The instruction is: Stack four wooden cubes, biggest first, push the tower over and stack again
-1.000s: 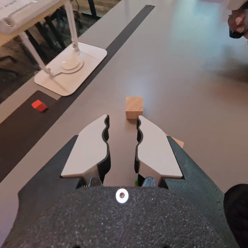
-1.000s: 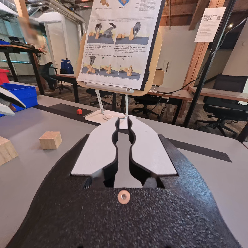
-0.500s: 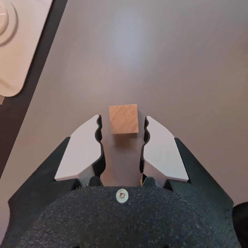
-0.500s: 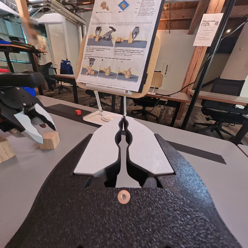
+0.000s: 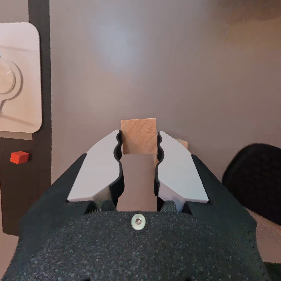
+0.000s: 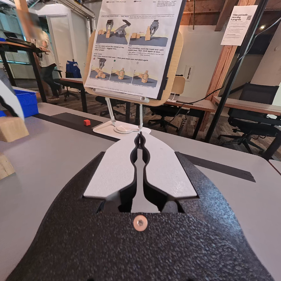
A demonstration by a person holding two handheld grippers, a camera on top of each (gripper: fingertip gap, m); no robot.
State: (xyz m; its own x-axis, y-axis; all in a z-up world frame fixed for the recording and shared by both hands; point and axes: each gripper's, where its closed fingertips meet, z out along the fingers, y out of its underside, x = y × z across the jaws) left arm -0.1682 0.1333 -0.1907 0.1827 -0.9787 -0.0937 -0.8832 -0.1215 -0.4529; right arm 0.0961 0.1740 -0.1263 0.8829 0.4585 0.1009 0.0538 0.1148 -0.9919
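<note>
printed sheet (image 6: 133, 45) on stand (image 6: 121, 129)

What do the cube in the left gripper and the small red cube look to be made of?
Cube between the left gripper's pads: bare unfinished wood, with visible grain and rough pale surface. Small red cube: uniformly matte red, no grain showing; painted wood or plastic, cannot tell.
</note>
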